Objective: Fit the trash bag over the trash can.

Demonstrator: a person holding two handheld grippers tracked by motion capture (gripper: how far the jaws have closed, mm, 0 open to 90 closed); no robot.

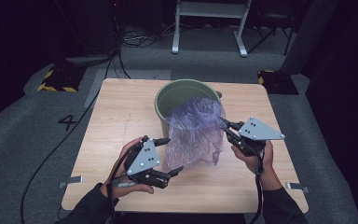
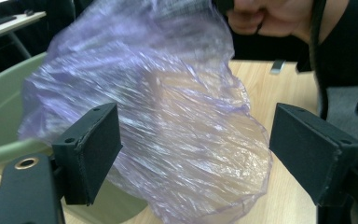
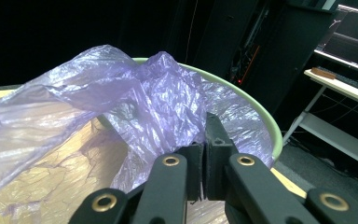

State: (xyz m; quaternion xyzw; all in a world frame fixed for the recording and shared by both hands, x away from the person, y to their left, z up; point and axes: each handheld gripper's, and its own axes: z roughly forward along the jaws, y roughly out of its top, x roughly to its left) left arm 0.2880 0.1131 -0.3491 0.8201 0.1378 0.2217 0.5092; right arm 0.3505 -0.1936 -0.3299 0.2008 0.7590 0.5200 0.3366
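Note:
A pale green bin (image 1: 177, 91) stands at the back middle of the wooden table (image 1: 116, 121). A thin purple plastic bag (image 1: 193, 133) spills from its mouth down over the front wall onto the table. My right gripper (image 1: 225, 123) is shut on the bag's upper right edge near the rim; in the right gripper view its jaws (image 3: 204, 161) meet with film (image 3: 158, 102) pinched between them, the rim (image 3: 261, 121) behind. My left gripper (image 1: 173, 155) stands open at the bag's lower left. Its pads (image 2: 93, 151) are wide apart, with the bag (image 2: 168, 102) just beyond them, untouched.
A white metal frame (image 1: 209, 21) stands on the grey floor behind the table. Yellow-and-black marked bases (image 1: 56, 80) sit at the back corners. A black cable (image 1: 56, 144) runs across the floor at the left. Small metal brackets (image 1: 70, 181) stick out at the table's front corners.

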